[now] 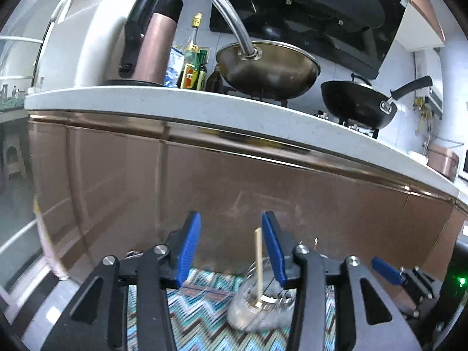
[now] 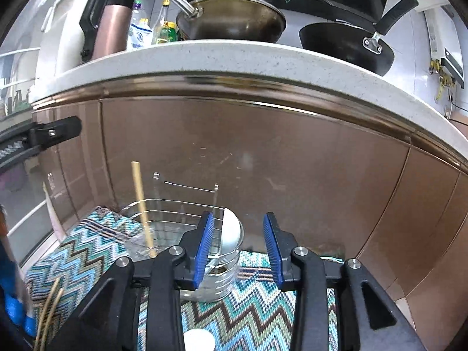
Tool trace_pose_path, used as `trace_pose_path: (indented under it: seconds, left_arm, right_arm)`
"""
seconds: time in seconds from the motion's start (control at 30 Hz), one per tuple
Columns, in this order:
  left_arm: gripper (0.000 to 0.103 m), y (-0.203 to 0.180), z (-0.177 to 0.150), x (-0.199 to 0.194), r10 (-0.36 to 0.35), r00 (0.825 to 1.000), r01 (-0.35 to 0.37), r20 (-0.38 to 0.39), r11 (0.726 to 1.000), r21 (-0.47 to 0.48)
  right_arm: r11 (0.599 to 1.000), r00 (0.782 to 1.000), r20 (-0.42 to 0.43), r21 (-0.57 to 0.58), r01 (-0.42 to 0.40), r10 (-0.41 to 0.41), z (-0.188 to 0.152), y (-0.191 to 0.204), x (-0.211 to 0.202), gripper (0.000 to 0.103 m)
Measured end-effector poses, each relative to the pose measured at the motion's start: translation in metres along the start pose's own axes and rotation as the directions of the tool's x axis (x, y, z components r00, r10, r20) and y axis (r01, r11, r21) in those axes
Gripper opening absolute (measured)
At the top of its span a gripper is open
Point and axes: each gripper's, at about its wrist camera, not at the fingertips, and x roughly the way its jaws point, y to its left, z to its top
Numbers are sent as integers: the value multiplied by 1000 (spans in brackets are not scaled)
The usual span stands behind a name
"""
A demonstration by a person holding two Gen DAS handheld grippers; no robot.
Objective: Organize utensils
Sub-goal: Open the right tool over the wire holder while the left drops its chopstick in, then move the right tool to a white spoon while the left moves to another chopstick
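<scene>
A single wooden chopstick (image 1: 258,263) stands upright in a clear jar (image 1: 257,307) on a zigzag-patterned mat (image 1: 204,295). My left gripper (image 1: 231,215) is open above the jar. The chopstick rises just inside its right pad (image 1: 273,248), with no squeeze on it. In the right wrist view the same chopstick (image 2: 142,204) leans in the jar (image 2: 137,244), left of a ribbed clear holder (image 2: 216,275) with a wire frame. My right gripper (image 2: 238,215) is open over that holder. A white rounded dish (image 2: 232,231) shows between its pads, and they do not touch it.
A copper-coloured cabinet front (image 2: 263,161) rises right behind the mat, under a white counter edge (image 2: 234,55) that carries a steel wok (image 1: 269,70), a black pan (image 1: 356,102), a kettle and bottles. Loose thin sticks (image 2: 49,307) lie at the mat's left. A white round object (image 2: 199,340) sits below my right gripper.
</scene>
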Motion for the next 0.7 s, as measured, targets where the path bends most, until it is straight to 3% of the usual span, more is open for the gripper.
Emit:
trace_pose_path:
  seconds: [0.23,0.43,0.57,0.7]
  left_arm:
    - [42,31,23,-56,24,993,-22,-112,1000,17]
    - [42,71,27,-97,18,967,-12,-253,1000,24]
    - [42,91,10,-107,9,931,-3,-364,1000,19]
    - [41,95,-16,-107,-18,877,37,-480,999,31]
  right_arm:
    - [997,998,15,45,-63,62,12,-9,-57,35]
    - [994,995,24,44,-99,98,8,-21,-116,35]
    - [991,994,4,72,-109,109,-4,-40,-153,35]
    - [986,991,-38,114,-119,124,-17,-59,-169,34]
